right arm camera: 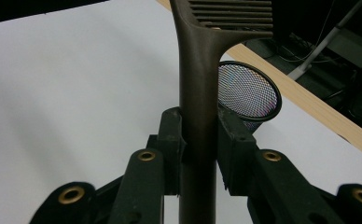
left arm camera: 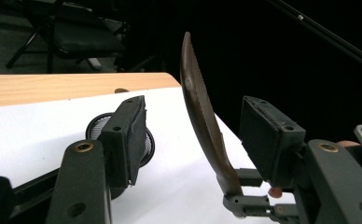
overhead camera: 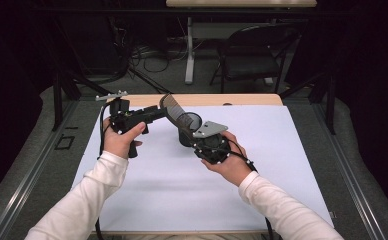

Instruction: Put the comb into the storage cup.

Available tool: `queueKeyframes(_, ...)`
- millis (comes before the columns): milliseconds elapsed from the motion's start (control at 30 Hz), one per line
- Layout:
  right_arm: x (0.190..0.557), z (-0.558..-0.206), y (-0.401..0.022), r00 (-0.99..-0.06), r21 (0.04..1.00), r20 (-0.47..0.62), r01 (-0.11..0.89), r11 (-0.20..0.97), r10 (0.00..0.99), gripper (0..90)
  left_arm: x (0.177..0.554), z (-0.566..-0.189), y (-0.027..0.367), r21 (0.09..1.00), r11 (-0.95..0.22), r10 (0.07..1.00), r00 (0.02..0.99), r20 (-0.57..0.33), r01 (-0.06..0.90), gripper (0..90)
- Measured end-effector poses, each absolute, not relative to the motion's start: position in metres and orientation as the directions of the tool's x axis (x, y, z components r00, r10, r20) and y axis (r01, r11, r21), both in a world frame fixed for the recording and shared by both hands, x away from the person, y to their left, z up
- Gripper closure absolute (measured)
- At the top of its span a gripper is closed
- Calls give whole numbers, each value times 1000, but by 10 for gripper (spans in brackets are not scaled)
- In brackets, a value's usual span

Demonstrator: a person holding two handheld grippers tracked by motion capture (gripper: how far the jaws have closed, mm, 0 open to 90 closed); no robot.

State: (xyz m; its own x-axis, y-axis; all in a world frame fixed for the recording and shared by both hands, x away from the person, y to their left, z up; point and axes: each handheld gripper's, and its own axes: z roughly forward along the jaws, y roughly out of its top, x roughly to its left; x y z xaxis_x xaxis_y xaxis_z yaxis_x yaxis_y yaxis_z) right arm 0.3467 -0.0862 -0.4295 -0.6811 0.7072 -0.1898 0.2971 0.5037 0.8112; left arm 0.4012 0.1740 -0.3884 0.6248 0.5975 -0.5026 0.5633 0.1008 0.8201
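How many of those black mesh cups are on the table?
1. The mesh cup stands on the white sheet near the table's far edge, between the two grippers and just behind the brown comb. Nothing suggests another, though the hands could hide a little.

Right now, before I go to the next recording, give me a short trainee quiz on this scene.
1. True or false: the right gripper is shut on the comb.
2. What stands on the sheet behind the comb: A a mesh cup, B a glass bottle, C a book?
3. Fill in: in the left gripper view the comb's toothed end stands between the left gripper's jaws, which are ____.

Key: 1 true, its pads press the comb's handle. 2 A. 3 open, with a gap on both sides of the comb.
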Motion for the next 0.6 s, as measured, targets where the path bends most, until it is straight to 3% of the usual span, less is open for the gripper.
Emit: queueKeyframes(600, 345, -430, -84, -686, 812, -194, 288, 507, 701, 730, 408, -390, 174, 796, 169, 551, 614, -565, 582, 574)
